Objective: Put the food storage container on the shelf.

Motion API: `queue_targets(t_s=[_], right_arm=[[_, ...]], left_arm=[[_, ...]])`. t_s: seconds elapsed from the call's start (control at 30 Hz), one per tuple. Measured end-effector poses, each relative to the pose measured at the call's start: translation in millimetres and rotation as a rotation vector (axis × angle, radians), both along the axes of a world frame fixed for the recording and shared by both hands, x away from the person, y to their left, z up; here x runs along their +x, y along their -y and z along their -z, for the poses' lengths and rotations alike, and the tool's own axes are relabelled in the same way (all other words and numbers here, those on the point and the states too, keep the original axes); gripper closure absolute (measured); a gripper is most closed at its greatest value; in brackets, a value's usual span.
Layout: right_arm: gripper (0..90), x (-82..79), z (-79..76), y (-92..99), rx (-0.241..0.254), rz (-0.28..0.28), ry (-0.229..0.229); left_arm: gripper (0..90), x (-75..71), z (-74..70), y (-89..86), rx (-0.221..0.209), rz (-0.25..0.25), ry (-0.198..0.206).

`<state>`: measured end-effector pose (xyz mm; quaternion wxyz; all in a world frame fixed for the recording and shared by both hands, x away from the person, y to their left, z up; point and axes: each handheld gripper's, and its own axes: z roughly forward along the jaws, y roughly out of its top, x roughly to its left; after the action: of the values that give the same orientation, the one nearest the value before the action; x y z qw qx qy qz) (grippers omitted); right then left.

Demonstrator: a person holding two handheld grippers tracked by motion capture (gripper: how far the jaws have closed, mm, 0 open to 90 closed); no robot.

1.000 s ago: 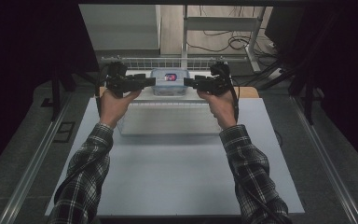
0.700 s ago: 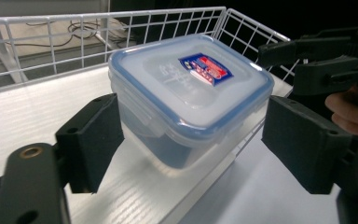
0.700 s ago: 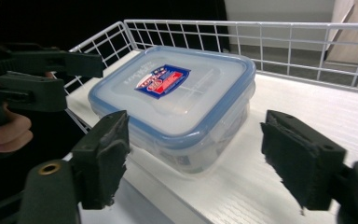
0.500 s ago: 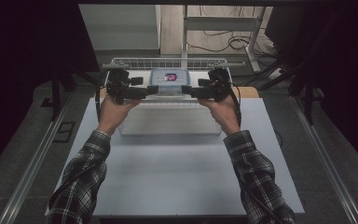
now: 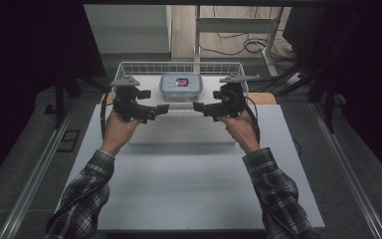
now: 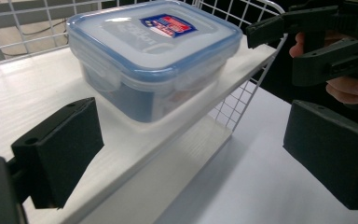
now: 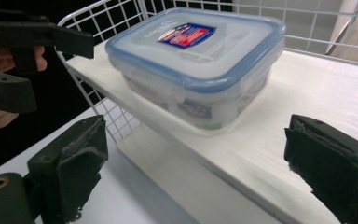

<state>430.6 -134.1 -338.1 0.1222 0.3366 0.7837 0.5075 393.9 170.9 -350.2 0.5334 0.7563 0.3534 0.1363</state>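
Tabletop point(image 5: 189, 199) is carrying a white wire basket point(image 5: 129, 67) at its far edge, and a white shelf point(image 6: 37, 93) is lying inside the basket. Near the shelf's front edge a clear container with a blue-rimmed lid point(image 6: 154, 51) is sitting. Both the left gripper point(image 6: 191, 154) and the right gripper point(image 7: 200, 168) are hovering before it with jaws wide apart, gripping nothing.

A lab or test workspace is suggested, not a home: a plain white table point(image 5: 189, 189) is set on a grey floor, w/ metal rails point(image 5: 35, 169) run along both sides, loose cables point(image 5: 243, 45) left behind a metal frame point(image 5: 238, 25), and dark screens hung at the edges.
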Motion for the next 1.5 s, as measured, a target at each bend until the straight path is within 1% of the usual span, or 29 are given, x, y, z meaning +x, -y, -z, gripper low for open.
queue_targets(t_s=[0.03,0.13,0.17,0.27,0.3,0.33,0.37,0.43,0.5,0.53,0.67,0.73,0.77,0.9,0.93,0.97,1.13,1.23,1.4,1.5], right_arm=[[5.0,-3.7,1.2,0.1,-0.004,-0.002,0.004],[4.5,-7.3,2.9,0.8,-0.005,-0.004,0.008],[4.5,-7.3,2.9,0.8,-0.005,-0.004,0.008],[3.8,-13.2,5.5,2.1,-0.002,-0.009,0.013],[3.8,-13.2,5.5,2.1,-0.002,-0.009,0.013],[3.7,-14.7,6.1,2.3,-0.005,-0.01,0.016],[3.6,-18.2,7.3,2.4,-0.015,-0.014,0.033],[3.5,-19.6,7.5,2.6,-0.021,-0.013,0.037],[3.1,-25.1,8.4,3.3,-0.035,-0.004,0.056],[3.1,-25.1,8.4,3.3,-0.035,-0.004,0.056],[2.9,-32.8,10.5,5.6,-0.042,-0.004,0.067],[2.9,-35.3,11.6,6.4,-0.043,-0.006,0.069],[2.8,-36.8,12.2,6.8,-0.044,-0.007,0.07],[2.7,-41.2,14.4,7.3,-0.049,-0.016,0.073],[2.7,-44.8,16.1,7.2,-0.053,-0.022,0.076],[2.7,-44.8,16.1,7.2,-0.053,-0.022,0.076],[2.2,-54.9,21.9,4.4,-0.062,-0.042,0.092],[2.1,-59.8,25.8,2.7,-0.072,-0.05,0.101],[2.1,-66.8,33.4,1.3,-0.076,-0.062,0.107],[2.0,-71.5,37.9,1.0,-0.08,-0.066,0.113]], left_arm=[[3.8,-4.2,1.0,1.1,0.011,0.006,0.009],[3.1,-10.3,3.6,3.7,0.025,0.014,0.015],[3.0,-10.3,3.6,3.7,0.025,0.014,0.015],[2.3,-17.7,7.5,6.8,0.046,0.021,0.022],[2.2,-17.7,7.5,6.8,0.046,0.021,0.022],[2.2,-20.0,8.5,7.5,0.054,0.021,0.026],[1.7,-23.1,9.7,8.3,0.06,0.019,0.029],[1.5,-24.9,10.3,8.4,0.06,0.021,0.03],[1.2,-30.4,12.4,8.6,0.057,0.022,0.032],[1.0,-30.4,12.4,8.6,0.057,0.022,0.032],[0.9,-40.1,17.3,7.9,0.066,0.02,0.042],[1.0,-41.8,18.5,7.5,0.067,0.021,0.043],[1.2,-45.0,20.8,6.8,0.065,0.023,0.039],[2.4,-49.9,24.7,5.5,0.051,0.038,0.032],[2.6,-52.7,26.8,4.7,0.045,0.044,0.03],[2.7,-52.7,26.8,4.7,0.045,0.044,0.03],[2.7,-62.9,34.8,3.3,0.023,0.048,0.029],[2.7,-66.0,38.2,3.4,0.024,0.048,0.029],[3.7,-74.3,51.3,6.1,0.045,0.05,0.022],[3.7,-78.4,58.8,7.6,0.047,0.054,0.014]])
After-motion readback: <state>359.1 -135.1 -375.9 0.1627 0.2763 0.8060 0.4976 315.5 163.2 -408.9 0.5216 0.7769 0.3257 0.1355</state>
